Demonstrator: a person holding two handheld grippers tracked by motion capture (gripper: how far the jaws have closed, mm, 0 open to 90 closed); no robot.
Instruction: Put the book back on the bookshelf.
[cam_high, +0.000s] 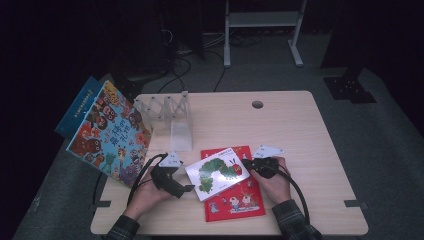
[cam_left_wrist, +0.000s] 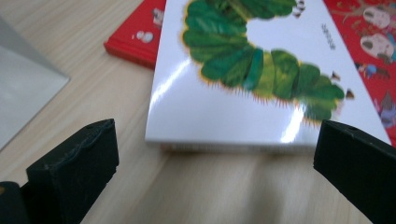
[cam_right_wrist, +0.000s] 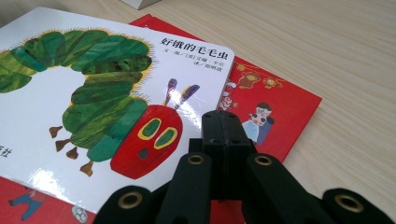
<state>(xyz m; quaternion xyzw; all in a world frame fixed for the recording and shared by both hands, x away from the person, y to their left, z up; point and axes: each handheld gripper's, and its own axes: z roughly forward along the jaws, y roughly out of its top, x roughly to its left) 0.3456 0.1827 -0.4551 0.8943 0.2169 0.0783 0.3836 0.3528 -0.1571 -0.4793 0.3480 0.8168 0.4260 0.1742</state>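
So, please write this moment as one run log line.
left gripper: open, facing caterpillar book | right gripper: shut, over book | red book: underneath

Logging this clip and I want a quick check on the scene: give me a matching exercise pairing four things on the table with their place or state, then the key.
Things:
1. caterpillar book
2. red book
3. left hand-held gripper
4. right hand-held gripper

States:
A. jaws closed together
B. lies flat on the table, partly covered
C. jaws spread wide, facing a book's edge
D. rests on top of another book

Pairs: 1-D, 2-B, 3-C, 4-A
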